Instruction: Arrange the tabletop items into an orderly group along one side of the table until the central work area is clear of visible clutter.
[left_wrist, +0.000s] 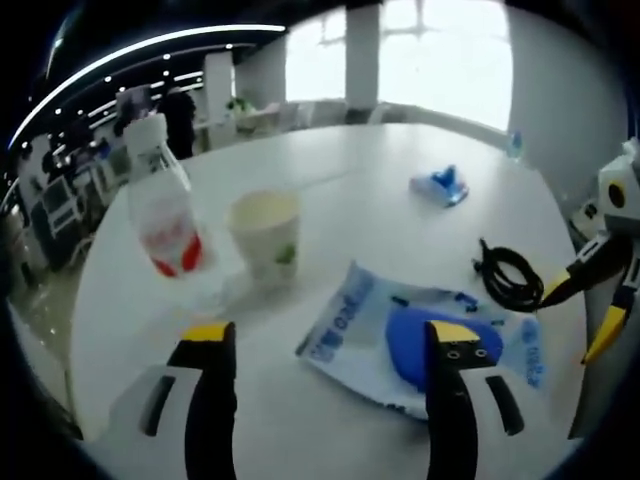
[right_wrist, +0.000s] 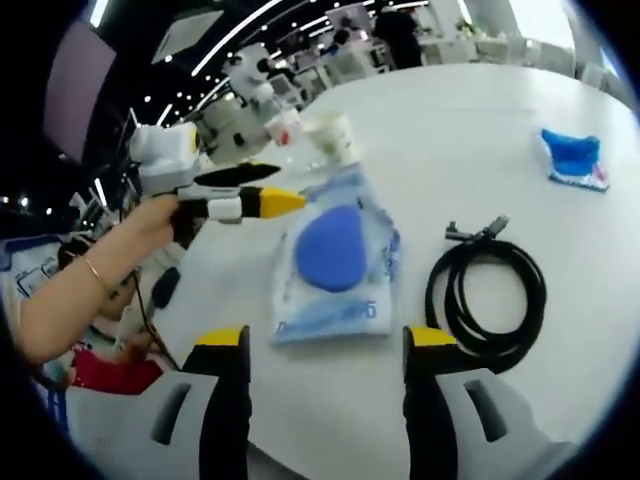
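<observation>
Worktop: white, rounded; carries every item listed below.
Left tool: jaws spread apart with nothing between them, hovering over the near edge of the worktop in the left gripper view; in the right gripper view it comes in from the left, held by a person's hand, yellow tips close to the pouch's upper corner.
Right tool: jaws parted and empty, above the worktop edge between pouch and cable; in the left gripper view it shows at the right rim, tips just beside the cable.
Pouch: clear plastic packet with blue print, lying flat and holding a blue rounded object; sits just ahead of the left tool's right jaw.
Cable: black, coiled in a loop, lying right of the pouch and apart from it.
Paper cup: upright, pale, with a green mark on its side; stands beyond the pouch.
Bottle: clear plastic, white cap, red on its label, upright just beside the cup.
Blue packet: small blue and white item lying alone on the far part of the worktop, well apart from the rest.
</observation>
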